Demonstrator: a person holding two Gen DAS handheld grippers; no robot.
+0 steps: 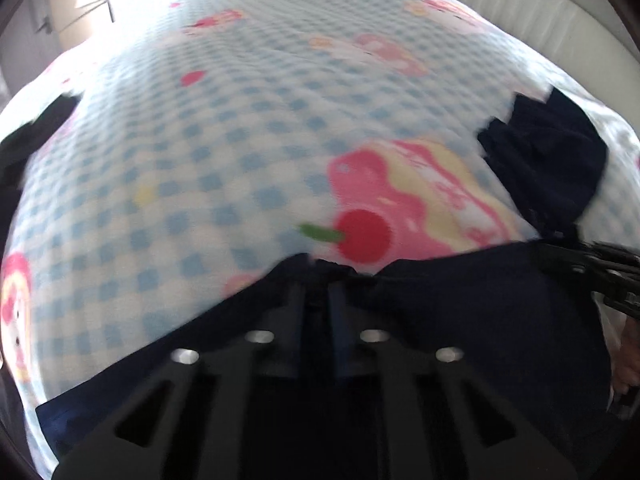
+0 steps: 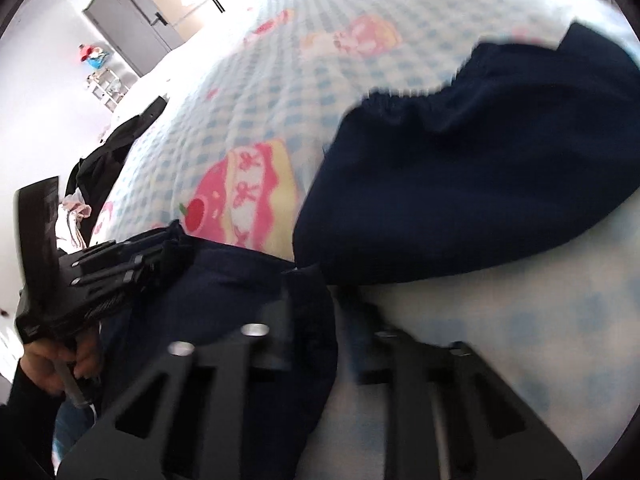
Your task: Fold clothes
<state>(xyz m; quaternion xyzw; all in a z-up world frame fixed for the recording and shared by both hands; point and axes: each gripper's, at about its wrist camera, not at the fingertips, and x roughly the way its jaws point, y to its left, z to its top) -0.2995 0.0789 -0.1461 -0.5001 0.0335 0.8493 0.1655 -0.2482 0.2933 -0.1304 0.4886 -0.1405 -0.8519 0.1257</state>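
Note:
A dark navy garment (image 1: 460, 320) lies on a bed sheet (image 1: 200, 140) of blue-and-white check with pink cartoon prints. My left gripper (image 1: 318, 280) is shut on the garment's near edge, with cloth bunched between its tips. In the right wrist view the same garment (image 2: 460, 180) spreads up to the right, with a gathered hem at its top. My right gripper (image 2: 330, 300) is shut on another stretch of that edge, and navy cloth drapes over its left finger. The left gripper (image 2: 170, 240) shows at the left, held by a person's hand (image 2: 60, 368). The right gripper (image 1: 592, 272) sits at the left view's right edge.
A pile of black clothes (image 2: 108, 160) lies at the bed's left side, also seen as a dark heap (image 1: 32, 136). A cream padded headboard (image 1: 520, 8) bounds the far side. A grey cabinet (image 2: 120, 20) and a small shelf (image 2: 104, 84) stand beyond the bed.

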